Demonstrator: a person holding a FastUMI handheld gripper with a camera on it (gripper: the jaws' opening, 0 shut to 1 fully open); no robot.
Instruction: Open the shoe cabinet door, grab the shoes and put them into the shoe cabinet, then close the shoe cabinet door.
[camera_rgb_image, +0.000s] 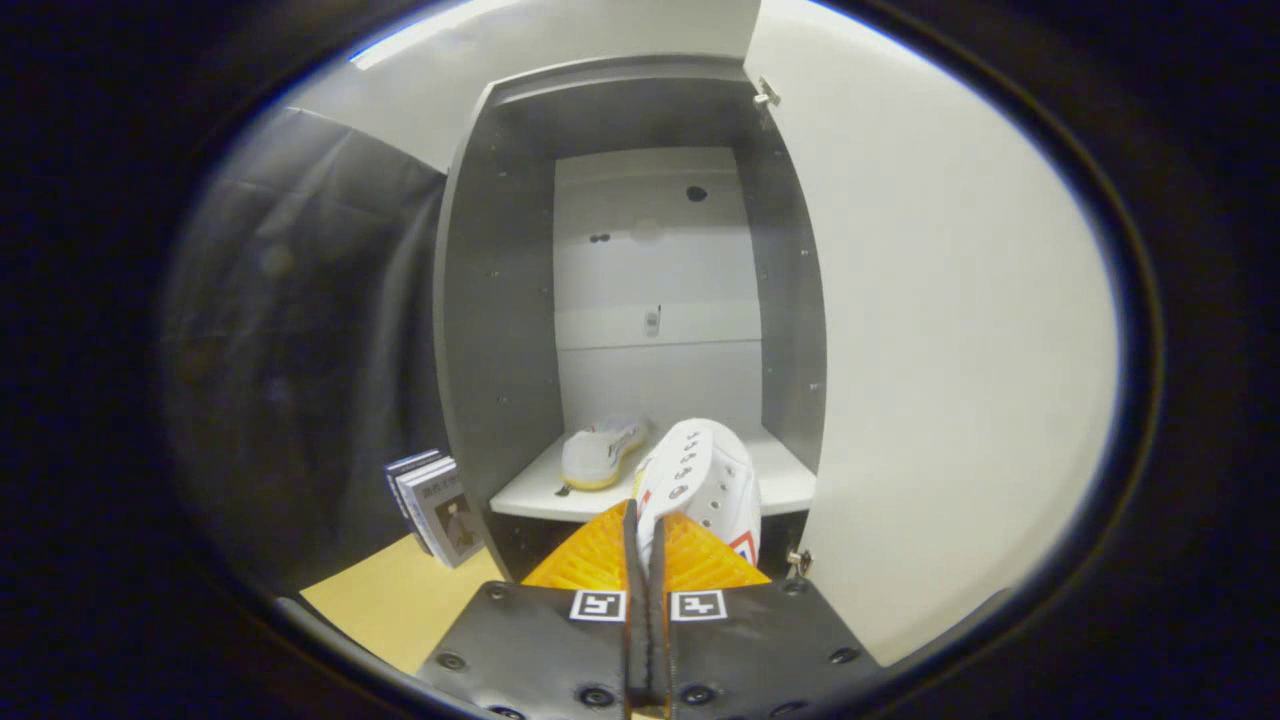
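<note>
First shoe (598, 453) already lying on shelf (530, 492), left of centre, toe toward back | gripper (646, 545) nearly closed, orange fingers pinching rim of second shoe (702, 480) | held upright just ahead, at shelf's front lip | door (930, 350) swung open right.

The cabinet (500, 300) is standing open, its grey side walls framing a pale back panel and a white shelf (780, 480) low inside. Its white door (950, 350) is swinging wide to the right, hinges showing at its top and bottom corners. One white shoe (598, 452) with a yellowish sole is lying on the shelf's left part, toe pointing outward. A second white shoe (700, 480), laced, with red and blue trim, is hanging at the shelf's front edge, its rim pinched between the tool's (647, 530) orange fingers, which are pressing nearly together on it.
</note>
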